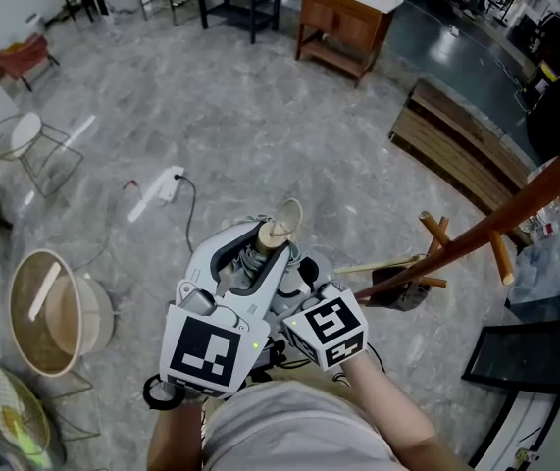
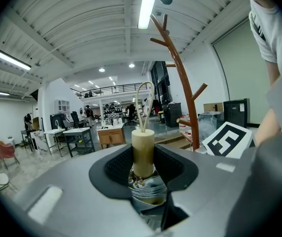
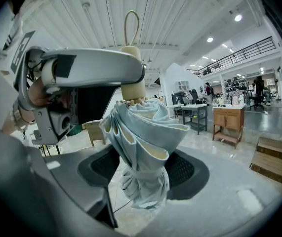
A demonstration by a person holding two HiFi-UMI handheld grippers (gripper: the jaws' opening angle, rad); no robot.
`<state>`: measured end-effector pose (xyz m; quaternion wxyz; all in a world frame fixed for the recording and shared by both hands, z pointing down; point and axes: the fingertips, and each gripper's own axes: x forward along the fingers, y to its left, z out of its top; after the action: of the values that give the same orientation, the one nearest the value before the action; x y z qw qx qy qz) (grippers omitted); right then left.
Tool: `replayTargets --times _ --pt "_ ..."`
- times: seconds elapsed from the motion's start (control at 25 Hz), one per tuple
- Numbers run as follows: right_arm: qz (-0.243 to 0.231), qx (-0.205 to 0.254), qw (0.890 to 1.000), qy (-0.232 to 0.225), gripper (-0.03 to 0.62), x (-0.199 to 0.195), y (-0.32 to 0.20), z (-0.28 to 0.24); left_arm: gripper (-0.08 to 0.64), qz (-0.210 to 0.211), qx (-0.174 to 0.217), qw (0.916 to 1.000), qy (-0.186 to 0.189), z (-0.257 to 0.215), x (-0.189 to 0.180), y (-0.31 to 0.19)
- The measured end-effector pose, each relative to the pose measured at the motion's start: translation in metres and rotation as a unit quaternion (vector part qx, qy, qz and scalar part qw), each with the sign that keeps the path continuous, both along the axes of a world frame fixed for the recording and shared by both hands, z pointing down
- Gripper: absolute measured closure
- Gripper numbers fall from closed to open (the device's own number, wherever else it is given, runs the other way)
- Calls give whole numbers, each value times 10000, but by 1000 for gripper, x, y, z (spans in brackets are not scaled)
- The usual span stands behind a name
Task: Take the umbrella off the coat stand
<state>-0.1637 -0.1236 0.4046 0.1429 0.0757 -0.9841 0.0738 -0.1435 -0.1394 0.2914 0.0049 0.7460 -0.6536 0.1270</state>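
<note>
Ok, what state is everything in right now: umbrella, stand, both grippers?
umbrella: folded, off the stand, held by both grippers.
coat stand: standing, visible hooks bare.
left gripper: shut on the umbrella's handle.
right gripper: shut on its folded canopy.

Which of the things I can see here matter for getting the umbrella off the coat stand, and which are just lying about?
Job: coat stand, umbrella, left gripper on its handle, right gripper on its canopy.
Lying about: power strip, wooden cabinet, wooden bench, round basket.
</note>
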Motion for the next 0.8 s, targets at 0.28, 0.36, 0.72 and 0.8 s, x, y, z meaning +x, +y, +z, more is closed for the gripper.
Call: replayTargets --times 0.28,0.36,0.72,0.8 --pt "120 18 9999 24 322 5 -4 -1 408 121 20 9999 -17 -1 5 -2" --pt "146 5 9999 29 322 5 -5 0 408 143 9 9999 -17 -1 5 -3" --pt "179 -17 9998 42 324 7 -4 0 408 224 -14 9997 -44 0 8 -3" --pt "179 -35 9998 38 324 6 -3 0 408 228 -18 9997 -51 0 8 -3"
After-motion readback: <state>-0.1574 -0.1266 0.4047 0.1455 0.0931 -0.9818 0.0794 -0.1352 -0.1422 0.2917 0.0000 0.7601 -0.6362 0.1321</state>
